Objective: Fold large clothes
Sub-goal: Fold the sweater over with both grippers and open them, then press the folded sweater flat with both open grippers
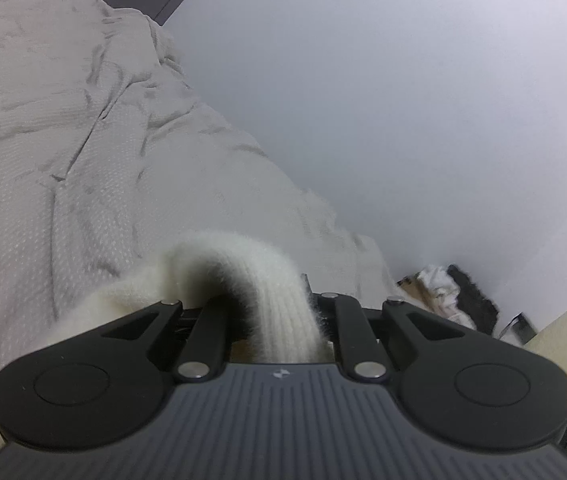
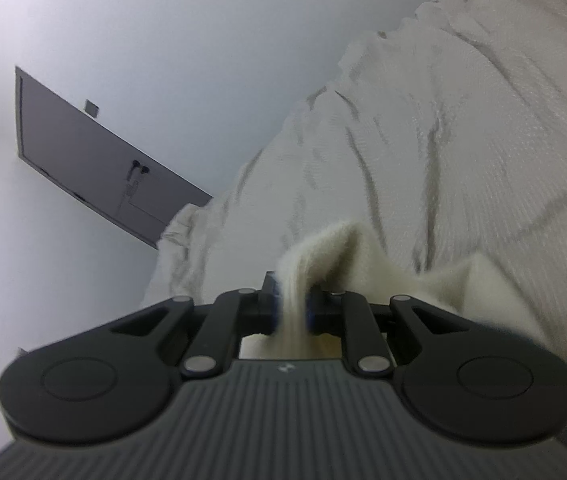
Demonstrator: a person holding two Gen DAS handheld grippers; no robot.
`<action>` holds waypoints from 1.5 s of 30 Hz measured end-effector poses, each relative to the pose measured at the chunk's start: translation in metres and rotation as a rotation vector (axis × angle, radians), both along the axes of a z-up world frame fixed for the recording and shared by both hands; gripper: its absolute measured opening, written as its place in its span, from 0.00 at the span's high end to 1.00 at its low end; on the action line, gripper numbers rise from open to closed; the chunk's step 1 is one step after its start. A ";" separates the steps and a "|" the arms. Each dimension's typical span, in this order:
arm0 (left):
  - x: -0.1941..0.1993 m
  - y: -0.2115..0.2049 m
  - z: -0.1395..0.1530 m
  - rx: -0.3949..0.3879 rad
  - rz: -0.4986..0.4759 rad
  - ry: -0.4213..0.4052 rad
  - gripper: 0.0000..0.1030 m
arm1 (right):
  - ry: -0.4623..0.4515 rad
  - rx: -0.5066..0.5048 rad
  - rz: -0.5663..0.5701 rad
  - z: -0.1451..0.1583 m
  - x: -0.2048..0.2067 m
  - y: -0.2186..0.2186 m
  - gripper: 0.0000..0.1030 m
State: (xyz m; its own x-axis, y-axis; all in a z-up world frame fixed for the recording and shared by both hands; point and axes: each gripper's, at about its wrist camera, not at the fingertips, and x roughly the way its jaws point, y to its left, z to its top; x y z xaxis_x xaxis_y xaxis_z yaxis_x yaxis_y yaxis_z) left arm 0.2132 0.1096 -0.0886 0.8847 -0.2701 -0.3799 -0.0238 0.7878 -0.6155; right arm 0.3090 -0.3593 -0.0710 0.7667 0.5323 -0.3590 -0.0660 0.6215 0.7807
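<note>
Two grippers, left gripper [image 1: 279, 304] and right gripper [image 2: 291, 308], each pinching one sweater [image 1: 259, 280].

Each tool has a dark grey body with lengthwise ribs and a small pale emblem at its front edge. The left tool [image 1: 271, 304] and right tool [image 2: 291, 312] carry matte black linkage arms (two per side), pinned with round silver rivets, beside large rounded black housings bearing shallow circular recesses.
</note>
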 end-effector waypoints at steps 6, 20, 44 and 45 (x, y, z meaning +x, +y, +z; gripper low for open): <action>0.022 -0.002 -0.027 0.068 -0.010 0.023 0.85 | 0.070 0.005 0.002 -0.037 0.028 0.002 0.84; -0.026 -0.022 0.009 0.151 -0.041 -0.058 0.40 | -0.017 -0.073 0.085 -0.005 -0.008 0.020 0.30; -0.017 -0.030 -0.024 0.421 0.064 0.133 0.39 | 0.007 -0.590 -0.128 -0.023 -0.004 0.041 0.73; -0.017 -0.031 -0.023 0.426 0.072 0.130 0.39 | 0.003 -0.602 -0.144 -0.023 -0.004 0.040 0.74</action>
